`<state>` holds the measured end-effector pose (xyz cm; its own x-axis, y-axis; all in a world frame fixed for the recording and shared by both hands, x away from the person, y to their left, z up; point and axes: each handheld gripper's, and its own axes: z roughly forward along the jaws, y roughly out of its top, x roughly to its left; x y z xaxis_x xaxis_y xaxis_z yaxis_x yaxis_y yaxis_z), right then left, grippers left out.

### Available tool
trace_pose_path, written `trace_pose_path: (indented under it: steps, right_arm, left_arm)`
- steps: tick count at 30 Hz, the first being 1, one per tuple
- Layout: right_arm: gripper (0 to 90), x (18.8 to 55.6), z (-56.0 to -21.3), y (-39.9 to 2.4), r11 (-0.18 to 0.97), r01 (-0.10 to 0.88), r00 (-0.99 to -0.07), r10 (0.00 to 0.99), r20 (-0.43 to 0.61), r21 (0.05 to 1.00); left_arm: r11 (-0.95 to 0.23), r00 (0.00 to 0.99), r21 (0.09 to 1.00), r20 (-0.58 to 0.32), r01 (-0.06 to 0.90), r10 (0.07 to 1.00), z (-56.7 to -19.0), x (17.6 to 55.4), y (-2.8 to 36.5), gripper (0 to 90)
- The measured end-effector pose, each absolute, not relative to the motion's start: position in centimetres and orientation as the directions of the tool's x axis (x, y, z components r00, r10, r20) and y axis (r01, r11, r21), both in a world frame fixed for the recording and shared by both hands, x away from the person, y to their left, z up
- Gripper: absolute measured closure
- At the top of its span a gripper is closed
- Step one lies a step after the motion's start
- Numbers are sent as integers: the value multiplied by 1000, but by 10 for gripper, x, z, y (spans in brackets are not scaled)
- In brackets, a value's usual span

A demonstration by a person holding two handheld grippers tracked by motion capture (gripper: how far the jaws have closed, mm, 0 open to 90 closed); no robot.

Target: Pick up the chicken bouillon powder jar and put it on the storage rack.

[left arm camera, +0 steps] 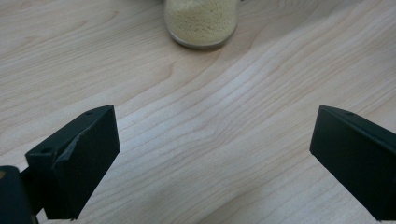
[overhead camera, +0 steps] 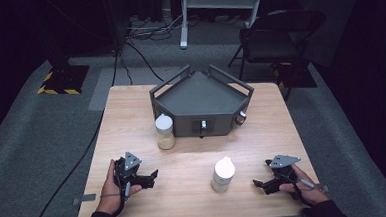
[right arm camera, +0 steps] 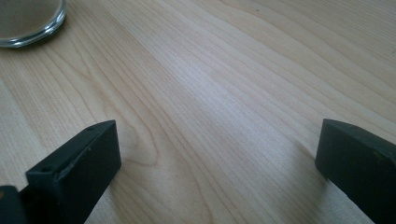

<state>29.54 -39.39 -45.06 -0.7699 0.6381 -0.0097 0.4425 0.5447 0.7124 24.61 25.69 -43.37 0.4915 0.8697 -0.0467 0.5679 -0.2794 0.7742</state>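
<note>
**Both jaws spread, two jars waiting**

While both hands rest near the table's (overhead camera: 130,99) front edge, nothing is held. Dark tray box (overhead camera: 201,104) sits at the back edge, centre. Grain-filled jar (overhead camera: 165,132) stands just beside its front left corner; second jar (overhead camera: 223,174) near the front edge, between my grippers. Left gripper (overhead camera: 143,179): jaws released. Right gripper (overhead camera: 263,184): same. Likely glass: stiff, slick, breakable, weighty. Grip the body below the cap. Smooth wood, dim room.
</note>
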Motion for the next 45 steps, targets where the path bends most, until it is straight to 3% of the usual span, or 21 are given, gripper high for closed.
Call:
trace_pose_path:
  steps: [45]
  right_arm:
    - [0, 296, -451, -393, 543, 443, -769, 640, -9, 713]
  left_arm:
    - [-257, 500, 826, -34, 501, 865, -419, 262, 244, 10]
